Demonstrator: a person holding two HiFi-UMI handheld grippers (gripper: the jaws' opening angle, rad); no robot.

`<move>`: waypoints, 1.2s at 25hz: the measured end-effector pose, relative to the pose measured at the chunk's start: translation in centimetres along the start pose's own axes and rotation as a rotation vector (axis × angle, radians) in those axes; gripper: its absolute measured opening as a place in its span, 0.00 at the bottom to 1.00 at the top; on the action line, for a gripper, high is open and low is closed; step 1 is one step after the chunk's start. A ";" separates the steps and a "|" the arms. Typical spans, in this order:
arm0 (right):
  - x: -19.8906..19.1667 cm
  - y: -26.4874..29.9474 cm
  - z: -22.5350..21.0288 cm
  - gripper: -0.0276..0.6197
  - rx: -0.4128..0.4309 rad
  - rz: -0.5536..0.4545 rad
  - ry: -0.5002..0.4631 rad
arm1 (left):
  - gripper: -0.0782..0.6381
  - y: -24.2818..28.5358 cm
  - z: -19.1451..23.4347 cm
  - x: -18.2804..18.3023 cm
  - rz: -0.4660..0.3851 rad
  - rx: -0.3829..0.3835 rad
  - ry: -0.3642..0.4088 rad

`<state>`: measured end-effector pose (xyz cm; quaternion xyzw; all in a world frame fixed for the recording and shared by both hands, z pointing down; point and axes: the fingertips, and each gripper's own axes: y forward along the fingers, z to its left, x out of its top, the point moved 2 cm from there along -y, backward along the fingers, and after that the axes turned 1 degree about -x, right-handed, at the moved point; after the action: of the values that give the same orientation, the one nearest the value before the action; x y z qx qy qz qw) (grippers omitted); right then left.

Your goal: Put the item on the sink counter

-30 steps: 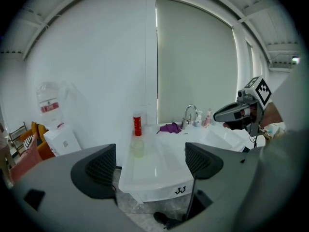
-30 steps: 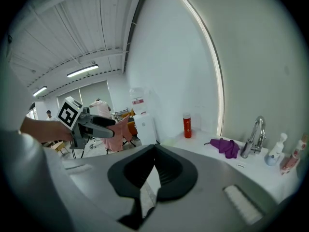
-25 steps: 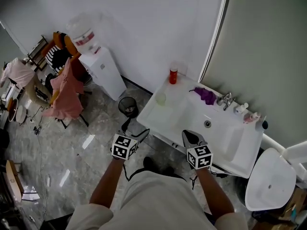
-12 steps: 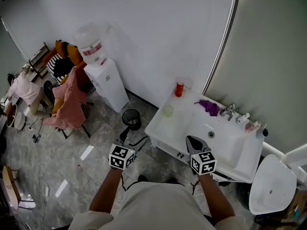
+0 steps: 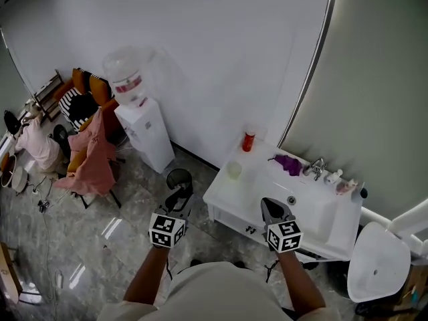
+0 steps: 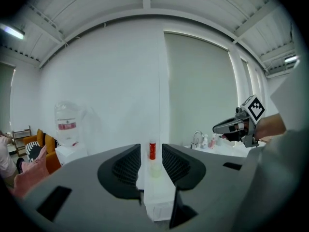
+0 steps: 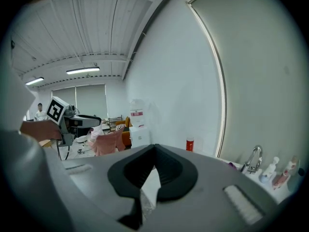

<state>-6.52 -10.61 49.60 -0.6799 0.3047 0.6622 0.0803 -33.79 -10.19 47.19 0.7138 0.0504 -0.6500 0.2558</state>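
Note:
The white sink counter [image 5: 231,196] stands ahead on the right. On it are a red bottle [image 5: 249,141], a pale green cup [image 5: 233,170] and a purple cloth [image 5: 290,164]. My left gripper [image 5: 178,196] hovers over the floor to the left of the counter. Its jaws are closing with a gap still between them and nothing in it. In the left gripper view [image 6: 151,152] the red bottle [image 6: 152,150] and cup [image 6: 154,169] show far off through that gap. My right gripper [image 5: 268,204] is above the counter's front edge, shut and empty [image 7: 155,147].
A faucet [image 5: 316,167] and small bottles [image 5: 338,181] line the back of the basin. A water dispenser [image 5: 144,129] and a black bin [image 5: 178,178] stand left of the counter. Chairs draped with clothes [image 5: 87,159] are farther left. A white toilet [image 5: 374,269] is at the lower right.
The sink now looks smaller and slightly farther off in the head view. The left gripper's jaws have drawn closer together. Both grippers stay low in front of me.

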 end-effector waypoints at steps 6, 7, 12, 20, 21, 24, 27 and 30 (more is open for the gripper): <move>1.1 -0.4 1.3 0.06 0.014 -0.018 -0.022 | 0.18 -0.9 0.6 0.9 -0.007 0.023 -0.007; 1.1 -0.4 1.5 0.06 0.019 -0.017 -0.025 | 0.16 -1.0 0.6 1.0 -0.010 0.021 -0.007; 1.5 -0.7 2.1 0.06 0.034 -0.040 -0.033 | 0.12 -1.3 0.2 1.2 -0.014 -0.022 0.009; 2.0 -1.0 3.1 0.06 0.056 -0.067 -0.044 | 0.12 -1.2 -0.7 1.3 -0.011 -0.059 0.018; 1.9 -1.0 3.2 0.06 0.055 -0.066 -0.042 | 0.12 -1.2 -0.7 1.3 -0.010 -0.064 0.018; 1.8 -1.0 3.2 0.06 0.056 -0.063 -0.042 | 0.12 -0.9 -0.9 1.2 -0.009 -0.075 0.021; 1.7 -1.0 3.2 0.06 0.062 -0.058 -0.048 | 0.12 -0.7 -1.0 1.1 -0.007 -0.080 0.021; 1.7 -0.9 3.3 0.06 0.064 -0.055 -0.052 | 0.12 -0.7 -1.0 1.0 -0.004 -0.085 0.018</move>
<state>-8.99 -8.68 47.32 -0.6676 0.3048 0.6671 0.1283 -33.05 -9.47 46.04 0.7082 0.0818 -0.6412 0.2840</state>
